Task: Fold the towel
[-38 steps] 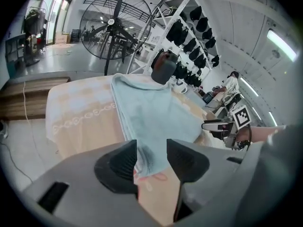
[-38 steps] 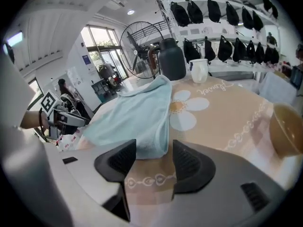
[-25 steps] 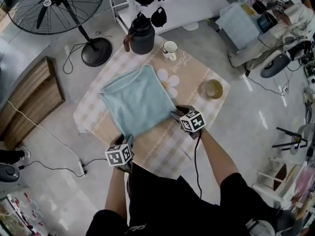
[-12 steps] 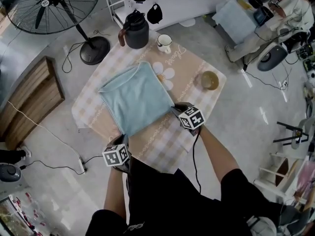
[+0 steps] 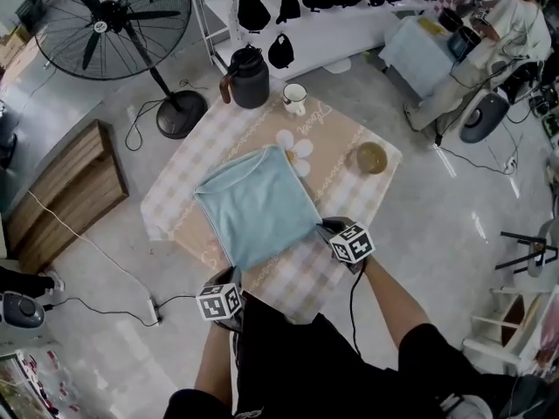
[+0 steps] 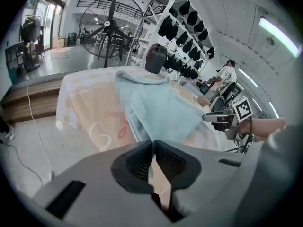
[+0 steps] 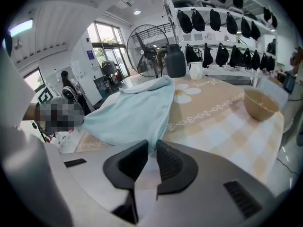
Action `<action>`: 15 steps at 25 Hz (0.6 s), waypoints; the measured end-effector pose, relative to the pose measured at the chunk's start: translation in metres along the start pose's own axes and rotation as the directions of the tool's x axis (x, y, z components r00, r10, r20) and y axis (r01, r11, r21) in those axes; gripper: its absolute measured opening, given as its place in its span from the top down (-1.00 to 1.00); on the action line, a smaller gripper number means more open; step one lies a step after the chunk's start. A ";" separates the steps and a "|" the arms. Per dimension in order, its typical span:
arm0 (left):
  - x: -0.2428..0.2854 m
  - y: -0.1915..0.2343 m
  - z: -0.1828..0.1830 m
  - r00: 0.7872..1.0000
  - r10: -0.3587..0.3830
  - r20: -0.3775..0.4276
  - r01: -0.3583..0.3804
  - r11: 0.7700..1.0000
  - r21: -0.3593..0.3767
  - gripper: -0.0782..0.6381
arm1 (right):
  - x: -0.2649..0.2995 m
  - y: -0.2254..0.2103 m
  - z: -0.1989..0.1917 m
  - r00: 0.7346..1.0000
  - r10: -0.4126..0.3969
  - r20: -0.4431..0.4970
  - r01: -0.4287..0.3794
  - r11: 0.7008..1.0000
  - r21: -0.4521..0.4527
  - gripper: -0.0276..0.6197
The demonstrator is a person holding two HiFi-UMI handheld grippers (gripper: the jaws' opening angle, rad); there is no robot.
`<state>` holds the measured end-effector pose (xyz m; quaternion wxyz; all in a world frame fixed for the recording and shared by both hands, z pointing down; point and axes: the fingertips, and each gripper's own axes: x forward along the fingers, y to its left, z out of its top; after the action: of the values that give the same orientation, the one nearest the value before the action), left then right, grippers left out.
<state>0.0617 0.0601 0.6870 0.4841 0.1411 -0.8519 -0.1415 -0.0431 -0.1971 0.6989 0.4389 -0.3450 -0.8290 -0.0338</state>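
Left gripper view showed the left gripper (image 6: 153,143) with its ribbed black jaws nearly pressed together. They had just been closing, and the near corner of the pale blue rectangular cloth towel (image 6: 161,109) ran right up to their tips, so it appeared nipped there. In the right gripper view, the right gripper (image 7: 152,145) had likewise just been closing. It pinched the other near corner, and pale cloth could be seen running down into the narrow gap between its pads.

From the head view, both grippers sat at the lower edge of the towel, one at each near corner. The towel lay spread at the middle of the frame on the low table with its beige and white checked cloth (image 5: 342,136). The near edge looked drawn fairly taut between the two claws. The far edge, toward the upper part of the frame, was a little rumpled at one corner.

Beyond the towel stood a dark grey jug with a brown handle (image 5: 250,77), a white mug (image 5: 295,99) and a small tan bowl (image 5: 371,157), all well apart from the cloth.

As for progress, the grasp seemed made but no fold was visible yet. The near edge would need to be lifted, carried over to the far edge and laid down. Whether the towel was already doubled once could not be told.
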 end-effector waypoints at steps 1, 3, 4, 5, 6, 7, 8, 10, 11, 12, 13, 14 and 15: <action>-0.003 -0.002 -0.004 1.000 0.001 0.002 -0.001 1.000 -0.001 0.71 | -0.004 0.003 -0.004 1.000 0.001 0.000 -0.001 1.000 0.001 0.74; -0.010 -0.006 -0.009 1.000 0.001 0.009 -0.001 1.000 -0.002 0.71 | -0.011 0.007 -0.009 1.000 0.003 0.005 -0.003 1.000 -0.001 0.74; -0.014 -0.009 -0.010 1.000 -0.001 0.016 0.001 1.000 -0.005 0.71 | -0.015 0.009 -0.010 1.000 0.004 0.008 -0.004 1.000 -0.004 0.74; -0.018 -0.013 -0.011 1.000 -0.004 0.024 0.004 1.000 -0.010 0.71 | -0.020 0.011 -0.011 1.000 0.006 0.010 -0.006 1.000 -0.008 0.74; -0.023 -0.016 -0.011 0.999 -0.007 0.033 0.007 1.000 -0.014 0.71 | -0.026 0.013 -0.011 1.000 0.010 0.012 -0.010 1.000 -0.012 0.74; -0.027 -0.019 -0.012 0.999 -0.008 0.041 0.009 1.000 -0.018 0.71 | -0.031 0.016 -0.012 1.000 0.014 0.013 -0.013 1.000 -0.017 0.74; -0.032 -0.022 -0.013 0.999 -0.008 0.048 0.009 1.000 -0.018 0.71 | -0.036 0.019 -0.012 1.000 0.017 0.016 -0.016 1.000 -0.022 0.74; -0.039 -0.025 -0.014 0.998 -0.010 0.060 0.010 1.000 -0.015 0.71 | -0.045 0.024 -0.014 0.999 0.018 0.026 -0.017 0.999 -0.037 0.75; -0.042 -0.027 -0.015 0.998 -0.012 0.064 0.013 1.000 -0.014 0.71 | -0.048 0.026 -0.015 0.999 0.018 0.032 -0.016 0.999 -0.044 0.75; -0.045 -0.028 -0.015 0.997 -0.017 0.069 0.017 1.000 -0.014 0.71 | -0.052 0.028 -0.016 0.999 0.016 0.037 -0.014 0.999 -0.052 0.75; -0.047 -0.029 -0.014 0.997 -0.021 0.074 0.022 1.000 -0.014 0.71 | -0.055 0.029 -0.016 0.999 0.015 0.042 -0.012 0.998 -0.057 0.75; -0.049 -0.030 -0.012 0.996 -0.024 0.081 0.025 1.000 -0.013 0.71 | -0.058 0.030 -0.016 0.999 0.013 0.047 -0.010 0.998 -0.060 0.75; -0.051 -0.031 -0.010 0.996 -0.025 0.088 0.026 1.000 -0.011 0.71 | -0.061 0.030 -0.015 0.999 0.010 0.052 -0.007 0.998 -0.061 0.75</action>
<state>0.0989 0.0504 0.6401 0.4453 0.1429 -0.8695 -0.1589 0.0087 -0.2124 0.6552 0.4065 -0.3625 -0.8373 -0.0478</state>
